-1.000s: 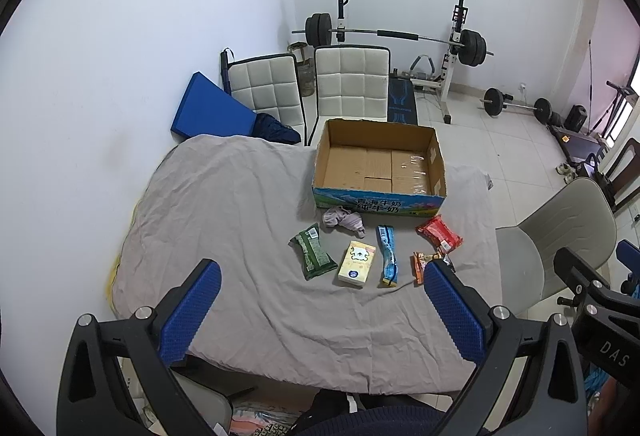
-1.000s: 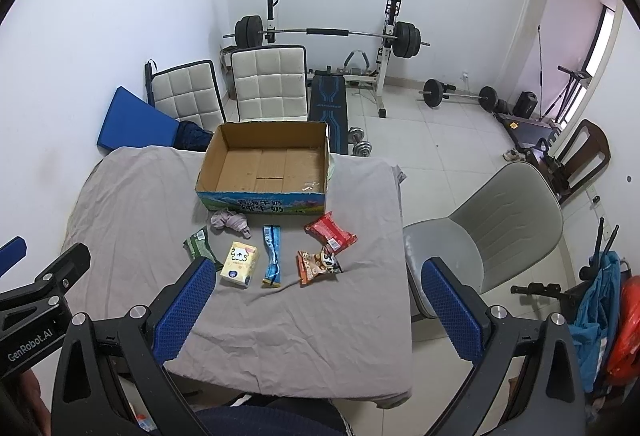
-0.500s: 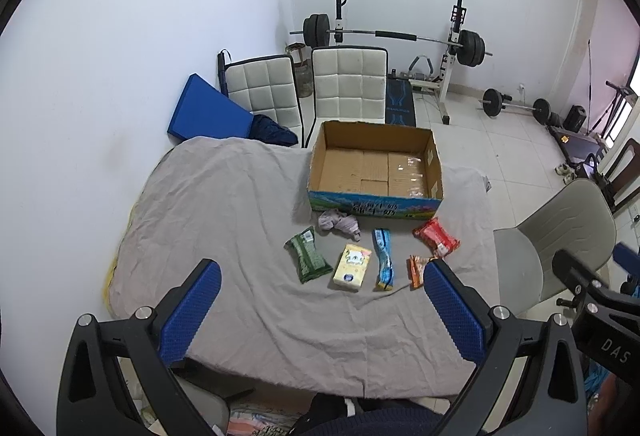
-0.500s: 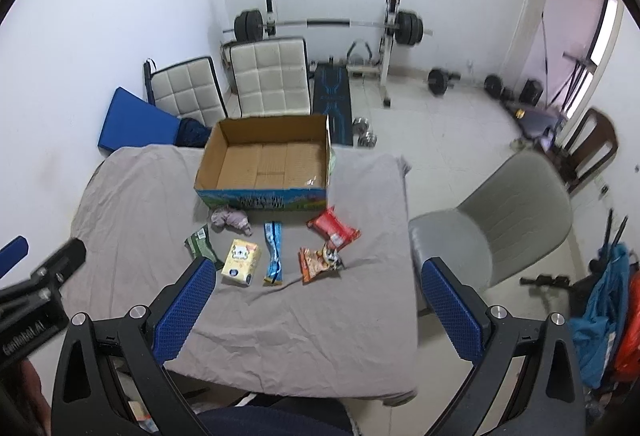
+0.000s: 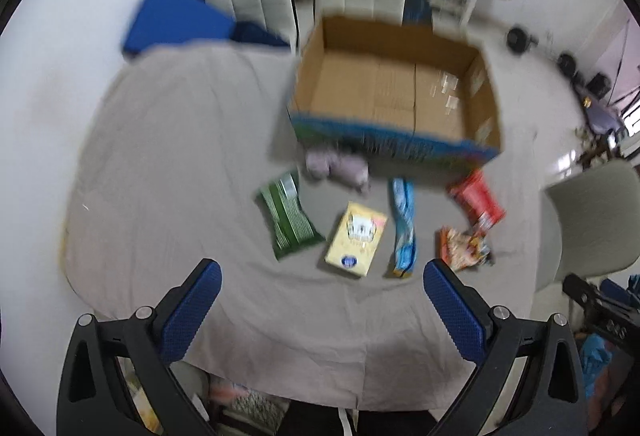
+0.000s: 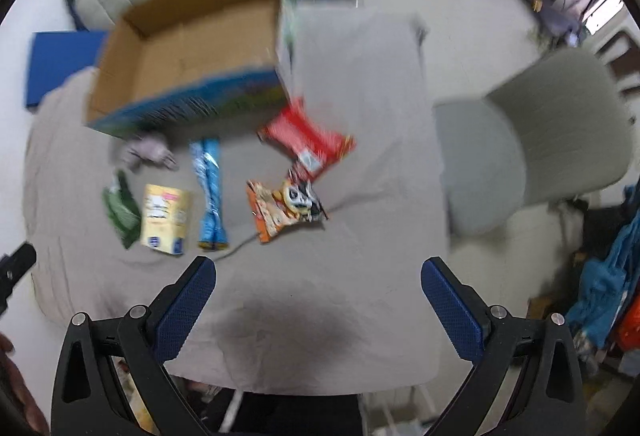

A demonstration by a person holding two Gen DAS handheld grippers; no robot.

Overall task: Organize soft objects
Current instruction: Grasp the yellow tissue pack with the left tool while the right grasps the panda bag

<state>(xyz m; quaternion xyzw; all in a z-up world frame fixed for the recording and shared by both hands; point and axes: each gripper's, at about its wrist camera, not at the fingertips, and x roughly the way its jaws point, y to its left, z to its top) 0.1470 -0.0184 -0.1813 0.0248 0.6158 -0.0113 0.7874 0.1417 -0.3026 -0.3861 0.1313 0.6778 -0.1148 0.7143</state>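
On the grey-draped bench [image 5: 168, 140] everything lies in a loose row just near of the empty cardboard box [image 5: 394, 92]. Going left to right: a green packet [image 5: 289, 220] with its long axis running near-to-far and tipped a little leftward at the far end; a crumpled lilac cloth [image 5: 338, 169] touching the box's near wall; a yellow tissue pack [image 5: 357, 239]; a blue stick-shaped packet [image 5: 403, 226] lying straight near-to-far; an orange snack bag [image 6: 282, 206]; and a red packet [image 6: 310, 140] slanted beside the box's right near corner.

The left claw [image 5: 318, 300] hangs above the near part of the bench with its blue pads wide apart and nothing between them; the green packet and tissue pack lie just beyond it, so this hand looks the nearer one for the left half of the row. The right claw [image 6: 318, 298], likewise spread and empty, has the orange bag and red packet ahead and slightly left.

Open cloth surrounds both claws. The bench's right edge drops to a grey chair [image 6: 552, 140]; the left side has wide bare room.
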